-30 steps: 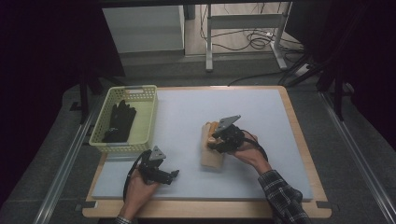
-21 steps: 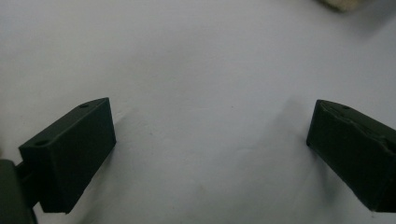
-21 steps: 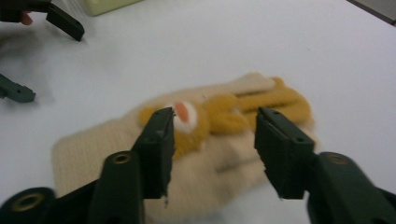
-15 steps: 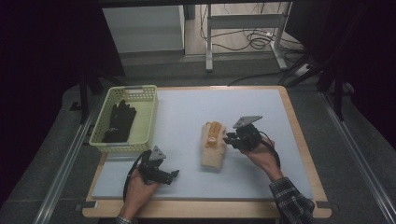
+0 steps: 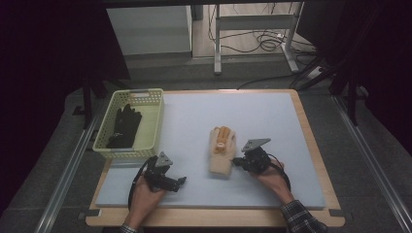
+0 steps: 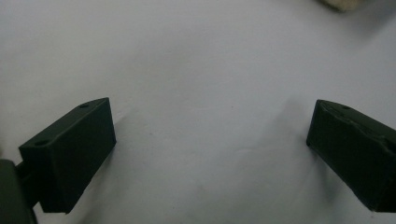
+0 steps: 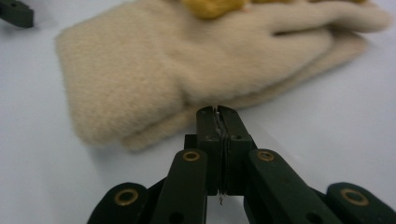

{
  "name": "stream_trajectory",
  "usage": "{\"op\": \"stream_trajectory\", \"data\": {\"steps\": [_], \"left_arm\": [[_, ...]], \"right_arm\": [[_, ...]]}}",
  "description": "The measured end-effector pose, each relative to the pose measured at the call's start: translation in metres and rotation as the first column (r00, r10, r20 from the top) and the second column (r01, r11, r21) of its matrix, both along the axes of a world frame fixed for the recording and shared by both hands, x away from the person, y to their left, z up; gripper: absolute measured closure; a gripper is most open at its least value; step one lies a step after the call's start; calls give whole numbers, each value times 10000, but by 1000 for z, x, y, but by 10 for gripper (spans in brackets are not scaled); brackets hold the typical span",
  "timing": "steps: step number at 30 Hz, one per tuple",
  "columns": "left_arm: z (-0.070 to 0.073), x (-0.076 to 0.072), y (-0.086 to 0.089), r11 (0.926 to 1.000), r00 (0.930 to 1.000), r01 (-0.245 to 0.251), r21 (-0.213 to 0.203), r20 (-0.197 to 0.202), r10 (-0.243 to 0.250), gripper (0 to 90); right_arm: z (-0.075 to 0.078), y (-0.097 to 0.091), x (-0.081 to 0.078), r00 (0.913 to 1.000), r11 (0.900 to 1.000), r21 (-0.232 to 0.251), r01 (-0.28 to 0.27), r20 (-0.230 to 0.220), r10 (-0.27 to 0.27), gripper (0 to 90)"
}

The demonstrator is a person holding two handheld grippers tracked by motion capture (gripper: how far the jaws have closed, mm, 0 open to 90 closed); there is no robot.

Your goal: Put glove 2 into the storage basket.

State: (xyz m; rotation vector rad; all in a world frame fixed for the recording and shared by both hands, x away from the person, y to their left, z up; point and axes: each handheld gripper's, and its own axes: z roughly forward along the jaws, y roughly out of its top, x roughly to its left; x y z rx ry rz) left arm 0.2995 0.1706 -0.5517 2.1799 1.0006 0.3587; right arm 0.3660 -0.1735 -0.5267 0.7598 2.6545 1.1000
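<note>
A beige fuzzy mitten (image 5: 221,151) with a yellow-orange patch lies flat on the pale mat (image 5: 243,111); the right gripper view has it (image 7: 154,70) close ahead. My right gripper (image 5: 236,161) sits low at the mitten's right edge. Its jaws have just been closing and now stand shut (image 7: 217,112) with nothing between them, the tips just short of the mitten's hem. My left gripper (image 5: 180,182) rests on the mat at the front left, well apart from the mitten. Its jaws are wide open (image 6: 210,140) over bare mat.
A pale green basket (image 5: 154,121) stands at the mat's left edge with a black glove (image 5: 124,127) inside. The wooden table rim (image 5: 311,145) frames the mat. A corner of the mitten (image 6: 343,3) shows far off in the left gripper view.
My right gripper has come off the top of the mitten, moved right and down to the mat beside it, and shut. The left gripper has stayed put.
</note>
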Motion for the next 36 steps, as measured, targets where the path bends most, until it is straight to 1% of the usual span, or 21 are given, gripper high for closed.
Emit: {"op": "stream_trajectory", "data": {"steps": [5, 7, 10, 14, 18, 26, 28, 30, 33, 36], "left_arm": [[0, 0, 0, 10000, 10000, -2, 0, -1, 2, 14], [0, 0, 0, 10000, 10000, 0, 3, -1, 0, 14], [0, 0, 0, 10000, 10000, -1, 4, -1, 1, 14], [0, 0, 0, 10000, 10000, 0, 7, -2, 0, 14], [0, 0, 0, 10000, 10000, -6, 0, -2, 6, 14], [0, 0, 0, 10000, 10000, -11, -6, -4, 11, 14], [0, 0, 0, 10000, 10000, -12, -3, -2, 12, 14], [0, 0, 0, 10000, 10000, -13, -6, -4, 13, 14], [0, 0, 0, 10000, 10000, -14, -6, -3, 14, 14], [0, 0, 0, 10000, 10000, -15, 2, -1, 15, 14]], "right_arm": [[0, 11, -2, 9998, 9999, -85, -88, 166, 90, 872], [-1, 16, -3, 9999, 10000, -76, -42, 109, 43, 863], [-2, 22, -3, 10000, 10000, 60, 14, -26, -13, 852], [-3, 35, -2, 10000, 9999, 107, 6, -18, -5, 852], [-4, 49, -2, 10000, 10000, 90, 11, 39, -12, 852], [-6, 74, 1, 9994, 10000, 21, 96, 317, -97, 853], [-6, 77, 2, 9991, 10000, 5, 83, 414, -83, 853], [-6, 78, 1, 9991, 9999, 30, 136, 400, -137, 849], [-5, 76, -1, 9993, 10000, 6, 46, 368, -47, 817], [-2, 72, -5, 9990, 9999, 146, 6, 453, -12, 769]]}}
